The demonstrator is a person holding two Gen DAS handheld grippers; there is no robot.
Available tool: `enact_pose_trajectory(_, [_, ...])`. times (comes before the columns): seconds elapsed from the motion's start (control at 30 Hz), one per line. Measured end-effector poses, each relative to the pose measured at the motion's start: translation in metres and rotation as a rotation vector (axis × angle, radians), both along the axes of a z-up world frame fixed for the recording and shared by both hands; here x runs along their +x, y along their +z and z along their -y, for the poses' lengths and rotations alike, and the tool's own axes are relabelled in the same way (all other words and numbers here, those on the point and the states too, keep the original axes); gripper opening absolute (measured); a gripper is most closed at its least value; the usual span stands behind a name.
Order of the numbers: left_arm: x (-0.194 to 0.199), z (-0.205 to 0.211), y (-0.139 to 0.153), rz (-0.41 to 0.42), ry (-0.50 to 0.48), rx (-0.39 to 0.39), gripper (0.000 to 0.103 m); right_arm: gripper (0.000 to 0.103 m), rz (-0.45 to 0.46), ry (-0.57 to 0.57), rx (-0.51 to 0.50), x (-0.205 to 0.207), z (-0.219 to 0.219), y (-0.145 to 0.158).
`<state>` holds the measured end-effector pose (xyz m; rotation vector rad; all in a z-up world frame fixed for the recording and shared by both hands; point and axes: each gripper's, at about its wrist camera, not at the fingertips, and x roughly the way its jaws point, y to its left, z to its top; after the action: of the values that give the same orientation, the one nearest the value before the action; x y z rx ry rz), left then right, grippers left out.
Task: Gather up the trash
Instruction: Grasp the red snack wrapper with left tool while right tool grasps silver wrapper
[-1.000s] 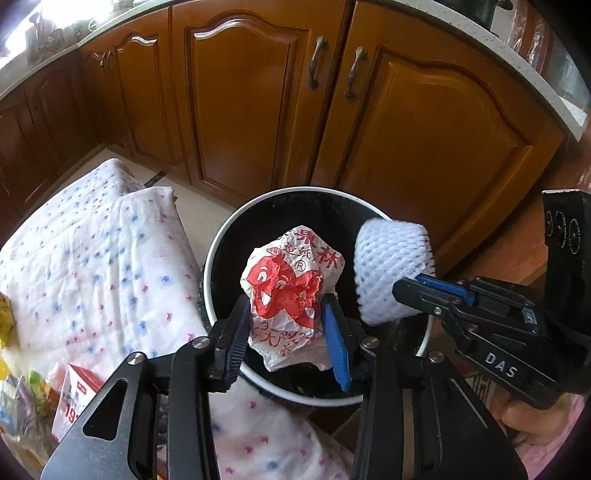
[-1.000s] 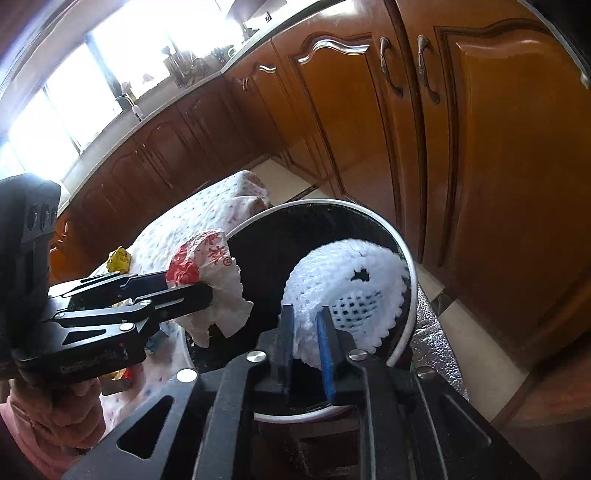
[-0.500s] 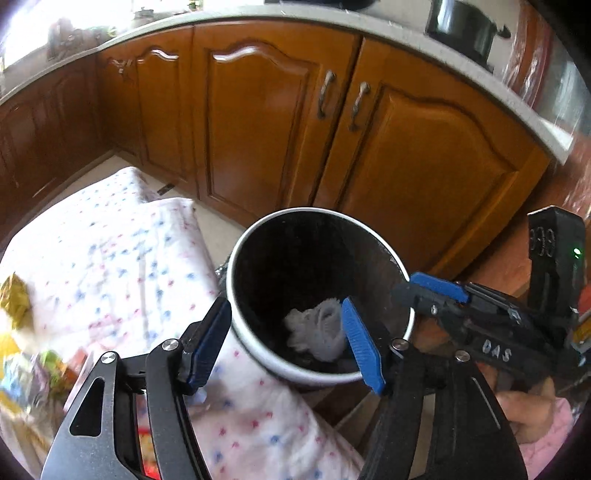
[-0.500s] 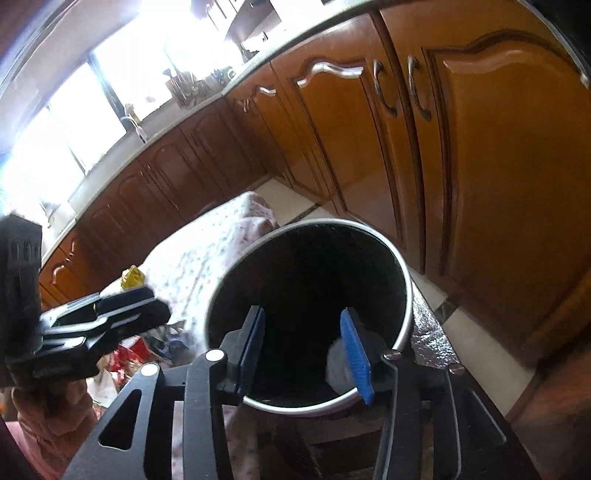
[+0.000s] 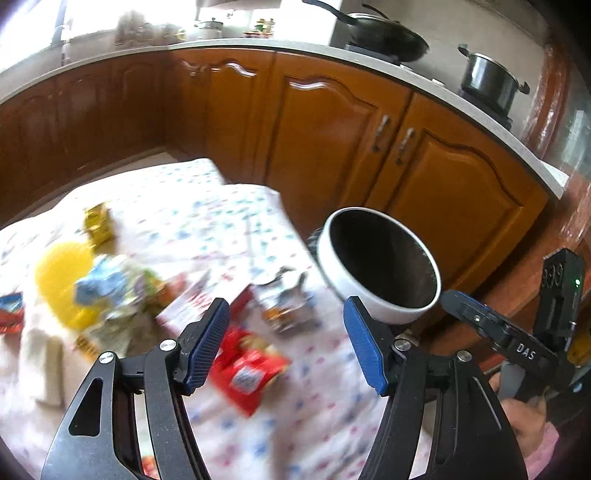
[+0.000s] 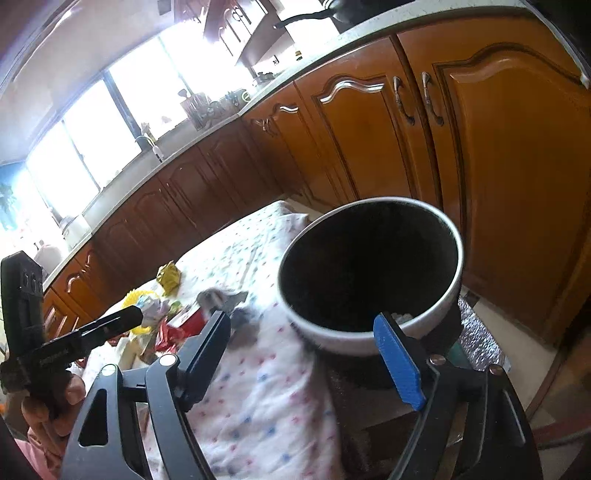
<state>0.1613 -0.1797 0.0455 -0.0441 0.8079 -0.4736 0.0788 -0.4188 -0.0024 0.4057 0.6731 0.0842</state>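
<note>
A round white-rimmed trash bin with a dark inside stands beside a table with a dotted cloth; it also shows in the right wrist view. My left gripper is open and empty above the table, over a red wrapper. Several more wrappers, a yellow net and a yellow packet lie on the cloth. My right gripper is open and empty near the bin's front rim. A bit of white shows inside the bin.
Brown wooden cabinets with metal handles run behind the bin under a pale counter. A black pan and a pot sit on the counter. The right gripper shows at the right in the left wrist view.
Both grippers opened and dropped the paper wrapper and the white foam net into the bin. Both then pulled back, the left one swinging left over the table.
</note>
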Motion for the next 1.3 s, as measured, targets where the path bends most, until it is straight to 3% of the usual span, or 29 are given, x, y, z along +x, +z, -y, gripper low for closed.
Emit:
enact_pose_trajectory(0.37, [-0.012,-0.058,-0.023,-0.023,0.093,0.004,0.066,0.082,-0.004,0.063,-0.009,0.005,-0.051,-0.008])
enact_pose_trajectory(0.63, [-0.001,-0.094,-0.021,-0.030,0.159,-0.023,0.066,0.082,-0.014,0.110,-0.020,0.021,-0.076,-0.010])
enact_pose_trajectory(0.93, [0.003,-0.078,-0.029,-0.114,0.084,-0.059,0.066,0.080,-0.030,0.159,-0.004,0.051,-0.081,-0.017])
enact_pose_trajectory(1.0, [0.002,-0.067,-0.035,-0.139,0.059,-0.062,0.066,0.070,-0.049,0.178,0.010,0.064,-0.082,-0.022])
enact_pose_trajectory(1.17, [0.004,-0.040,-0.047,-0.165,0.027,-0.035,0.067,0.060,-0.098,0.215,0.048,0.094,-0.081,-0.036])
enact_pose_trajectory(1.3, [0.015,-0.028,-0.055,-0.190,0.044,-0.030,0.069,0.009,-0.129,0.234,0.054,0.107,-0.082,-0.045])
